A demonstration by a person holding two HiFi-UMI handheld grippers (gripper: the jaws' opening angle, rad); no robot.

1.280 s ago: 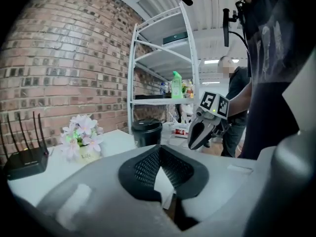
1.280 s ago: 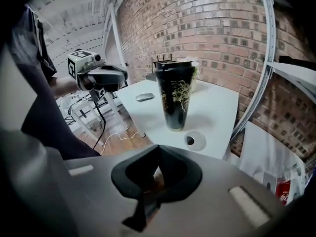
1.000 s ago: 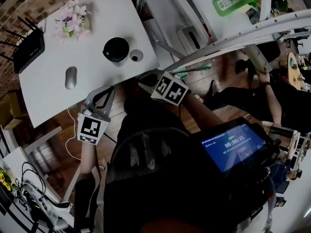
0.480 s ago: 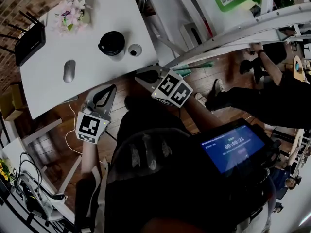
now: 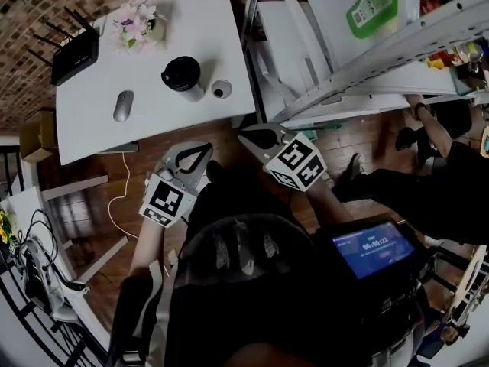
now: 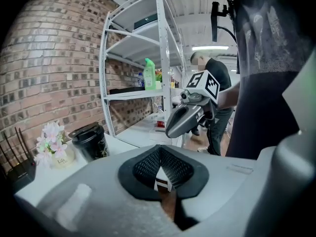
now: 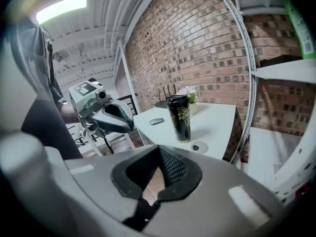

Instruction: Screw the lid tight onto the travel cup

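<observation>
Black mesh pads on the left tongs are pressed together with nothing between them, and the right tongs are closed and bare in the same way. In the head view both are held in the air over the wooden floor, off the near edge of the white table, with their noses turned toward it and apart from everything on it. The travel cup, black with a gold pattern, stands upright on the table near its right-hand edge. A black lid sits level on its mouth. A small round disc lies just beside the cup, and a mouse rests well to the left. No view shows whether the lid is only resting there or is already wound down hard, so the scene fits an approach to a loose lid as well as a withdrawal from a tightened one. If turning remains to be done, my judgement is that it calls for one pair of tongs to open wide and clamp the cup's body so it cannot spin, while the other opens onto the lid's rim and twists it with a square, even grip.
</observation>
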